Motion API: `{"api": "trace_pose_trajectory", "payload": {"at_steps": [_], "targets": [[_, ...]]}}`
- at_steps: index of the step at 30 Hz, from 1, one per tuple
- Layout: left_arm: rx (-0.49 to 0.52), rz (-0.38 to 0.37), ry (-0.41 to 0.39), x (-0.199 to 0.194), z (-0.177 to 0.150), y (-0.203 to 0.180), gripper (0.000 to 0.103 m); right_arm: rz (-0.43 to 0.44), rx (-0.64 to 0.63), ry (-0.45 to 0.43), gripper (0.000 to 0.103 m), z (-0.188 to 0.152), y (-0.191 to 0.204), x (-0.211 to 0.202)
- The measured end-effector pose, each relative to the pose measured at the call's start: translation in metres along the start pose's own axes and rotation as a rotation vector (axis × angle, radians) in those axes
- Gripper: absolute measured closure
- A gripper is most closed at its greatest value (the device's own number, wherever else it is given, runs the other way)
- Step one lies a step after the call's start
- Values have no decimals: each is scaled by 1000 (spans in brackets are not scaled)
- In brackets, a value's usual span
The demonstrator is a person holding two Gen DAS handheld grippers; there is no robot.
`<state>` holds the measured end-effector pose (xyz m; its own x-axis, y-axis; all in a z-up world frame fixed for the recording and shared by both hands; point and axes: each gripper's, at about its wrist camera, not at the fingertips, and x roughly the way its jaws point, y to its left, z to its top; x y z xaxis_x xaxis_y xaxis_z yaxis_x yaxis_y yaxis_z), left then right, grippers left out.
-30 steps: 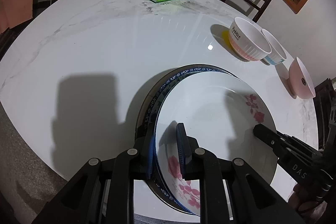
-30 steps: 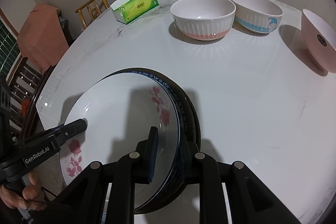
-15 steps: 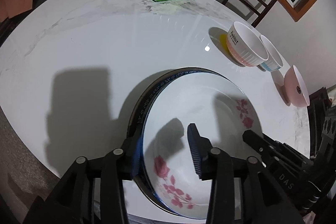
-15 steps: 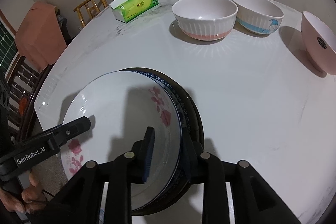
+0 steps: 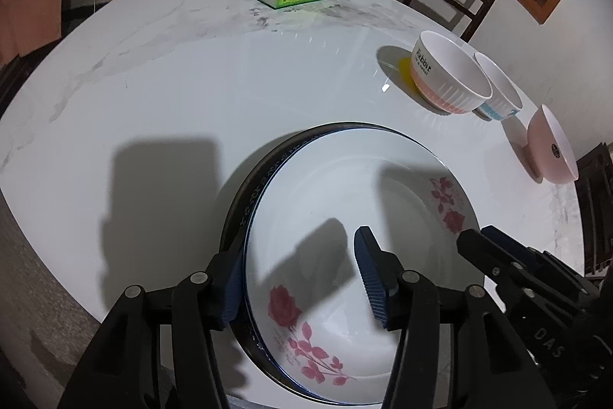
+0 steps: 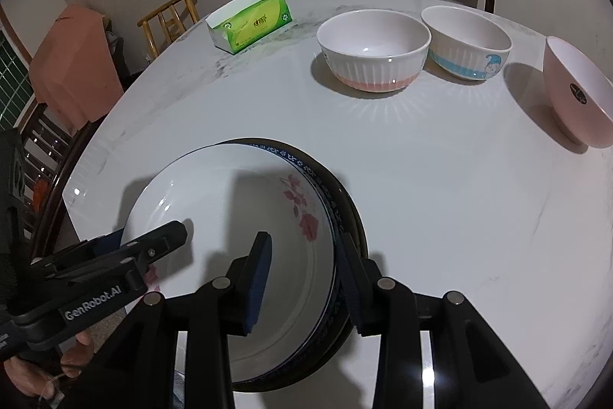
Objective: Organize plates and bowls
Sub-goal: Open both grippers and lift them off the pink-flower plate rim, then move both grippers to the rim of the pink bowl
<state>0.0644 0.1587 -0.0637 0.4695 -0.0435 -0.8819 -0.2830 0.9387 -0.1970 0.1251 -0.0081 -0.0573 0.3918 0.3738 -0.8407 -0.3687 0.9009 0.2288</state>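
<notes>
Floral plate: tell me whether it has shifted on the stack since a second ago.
No. The floral plate sits the same against the blue-patterned plate beneath; only the jaws are opening.

Near edge of the rose plate (image 5: 345,217) was cut off by the frame bottom in left wrist view, & the plates beneath it showed only as thin rims, count unclear. Blue-banded bowl (image 5: 498,91) sat mostly hidden behind the pink-banded bowl (image 5: 448,79) there. Person's hand (image 6: 46,370) showed only partly at the right wrist view's lower-left corner, under the left hand-held gripper (image 6: 115,259).
</notes>
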Motion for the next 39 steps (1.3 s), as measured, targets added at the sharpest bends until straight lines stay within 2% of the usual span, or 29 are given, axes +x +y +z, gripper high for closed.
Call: {"api": "trace_pose_trajectory", "payload": {"at_steps": [10,14,17,26,39], "targets": [[71,92,-36,1,-5,-12,52,27,13,-14,67,-6,-6,-9],[125,160,-91,-6,-5,-18,49,29,25,-22,67,-9,-13,-15],[121,151,-101,-11,-3,-19,48,23,34,-35,67,-10,-19,-20],[142,120,-99,-18,-6,-43,46,-86,47,-64,67,-16,-49,-37],[238,92,-63,-12,-8,-110,44,-195,72,-79,67,-28,-114,-58]]}}
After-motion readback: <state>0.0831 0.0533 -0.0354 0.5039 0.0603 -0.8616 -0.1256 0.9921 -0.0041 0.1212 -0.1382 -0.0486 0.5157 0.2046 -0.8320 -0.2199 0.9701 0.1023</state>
